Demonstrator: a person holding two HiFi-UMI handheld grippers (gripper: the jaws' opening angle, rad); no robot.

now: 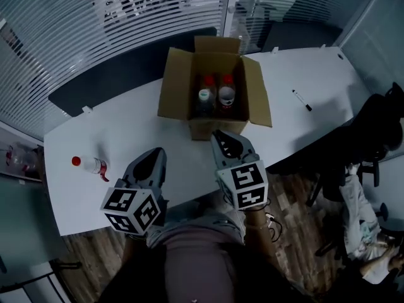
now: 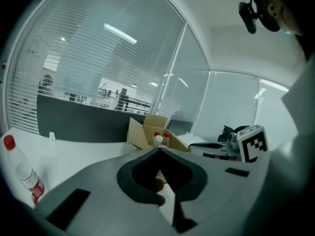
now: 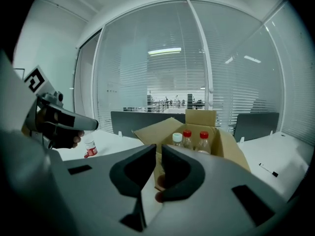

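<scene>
An open cardboard box (image 1: 173, 84) stands on the white table (image 1: 126, 141). Inside it stand three bottles, one white-capped (image 1: 205, 95) and two red-capped (image 1: 226, 81). My right gripper (image 1: 218, 134) hovers just short of the box's front wall, its tips a narrow slit apart with nothing between them; in the right gripper view the gripper (image 3: 159, 146) looks at the box (image 3: 200, 117) and the bottles (image 3: 187, 133). My left gripper (image 1: 159, 151) is shut and empty, further left above the table's near edge; in its own view the tips of the gripper (image 2: 158, 149) meet. A red-capped bottle (image 1: 91, 165) lies to its left.
A black marker (image 1: 302, 100) lies on the table right of the box. A dark office chair (image 1: 372, 137) stands past the table's right end. Glass walls with blinds (image 1: 95, 30) run behind the table. The person's lap fills the bottom of the head view.
</scene>
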